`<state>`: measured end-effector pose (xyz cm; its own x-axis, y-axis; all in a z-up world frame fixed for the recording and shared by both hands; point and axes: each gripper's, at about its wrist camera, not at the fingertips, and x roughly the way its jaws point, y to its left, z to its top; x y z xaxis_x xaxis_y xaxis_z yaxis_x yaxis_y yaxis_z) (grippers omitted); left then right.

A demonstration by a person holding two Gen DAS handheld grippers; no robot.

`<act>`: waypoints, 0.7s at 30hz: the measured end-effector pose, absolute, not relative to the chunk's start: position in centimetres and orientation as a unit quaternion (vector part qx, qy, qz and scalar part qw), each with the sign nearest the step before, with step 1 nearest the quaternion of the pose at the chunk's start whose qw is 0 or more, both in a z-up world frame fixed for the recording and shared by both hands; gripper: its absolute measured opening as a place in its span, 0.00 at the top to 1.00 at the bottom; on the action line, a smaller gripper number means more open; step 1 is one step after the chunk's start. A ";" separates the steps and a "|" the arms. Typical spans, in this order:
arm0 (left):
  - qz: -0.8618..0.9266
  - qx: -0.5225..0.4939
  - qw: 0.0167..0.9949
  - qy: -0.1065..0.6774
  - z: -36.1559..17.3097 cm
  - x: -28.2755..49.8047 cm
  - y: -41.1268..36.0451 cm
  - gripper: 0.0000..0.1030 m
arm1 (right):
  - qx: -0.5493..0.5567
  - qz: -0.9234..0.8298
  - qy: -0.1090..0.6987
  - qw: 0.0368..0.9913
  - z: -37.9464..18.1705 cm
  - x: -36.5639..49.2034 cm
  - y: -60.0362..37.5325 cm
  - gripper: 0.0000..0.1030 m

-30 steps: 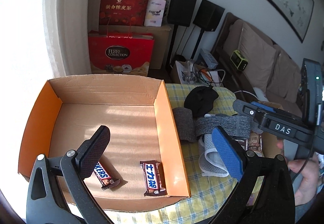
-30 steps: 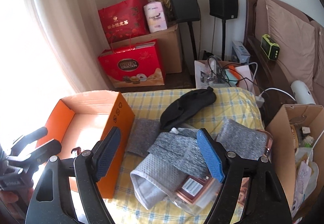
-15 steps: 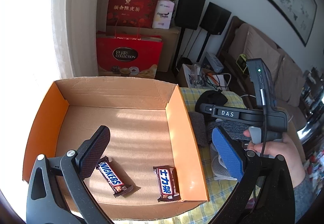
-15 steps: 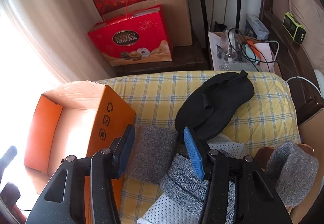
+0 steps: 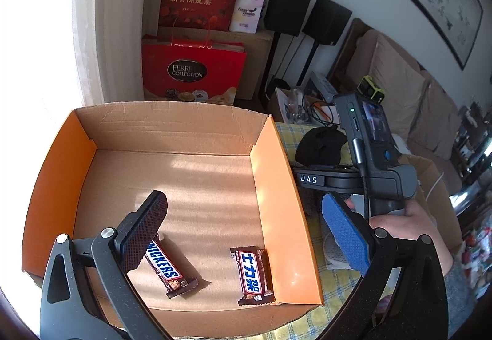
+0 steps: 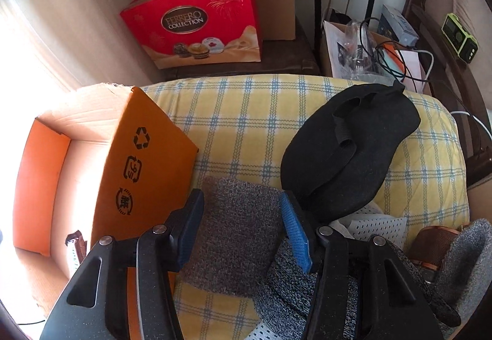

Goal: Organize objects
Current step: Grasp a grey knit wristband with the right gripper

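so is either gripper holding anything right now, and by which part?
Nothing held. The right gripper straddles the grey knit piece, pads not visibly pressing it. The left gripper is open over the box.

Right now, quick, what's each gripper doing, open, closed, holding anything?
Left gripper: open, empty, above the orange box.
Right gripper: open, jaws just narrowed, straddling the grey knit piece, not pressing it.

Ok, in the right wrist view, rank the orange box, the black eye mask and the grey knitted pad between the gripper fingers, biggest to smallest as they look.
1. orange box, partly cut off by the frame edge
2. black eye mask
3. grey knitted pad, partly hidden by the fingers, so it may be nearer the mask's size than it looks
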<state>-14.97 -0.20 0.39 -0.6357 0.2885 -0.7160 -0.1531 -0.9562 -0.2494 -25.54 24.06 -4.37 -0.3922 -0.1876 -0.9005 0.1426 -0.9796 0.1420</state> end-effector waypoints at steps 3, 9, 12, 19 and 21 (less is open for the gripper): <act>0.900 -0.409 0.124 -0.082 0.3 -14.9 -0.1 0.02 | 0.545 -0.833 -0.004 0.097 -4.8 -25.5 23.5 0.57; 0.899 -0.411 0.129 -0.082 0.5 -14.7 0.3 0.02 | 0.532 -0.839 -0.002 0.113 -4.4 -24.7 23.2 0.88; 0.899 -0.410 0.131 -0.079 0.8 -14.5 0.6 0.02 | 0.516 -0.848 -0.020 0.116 -3.2 -24.0 23.6 0.89; 0.902 -0.401 0.142 -0.078 2.2 -13.7 1.9 0.02 | 0.465 -0.873 -0.063 0.132 2.4 -21.7 25.4 0.89; 0.903 -0.398 0.145 -0.074 2.7 -13.5 2.5 0.02 | 0.450 -0.880 -0.066 0.136 4.2 -21.0 25.8 0.89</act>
<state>-13.52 2.46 2.72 -0.6406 0.3208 -0.6977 -0.2029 -0.9470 -0.2491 -21.03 25.81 4.16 -0.5584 -0.2984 -0.7740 0.1788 -0.9544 0.2389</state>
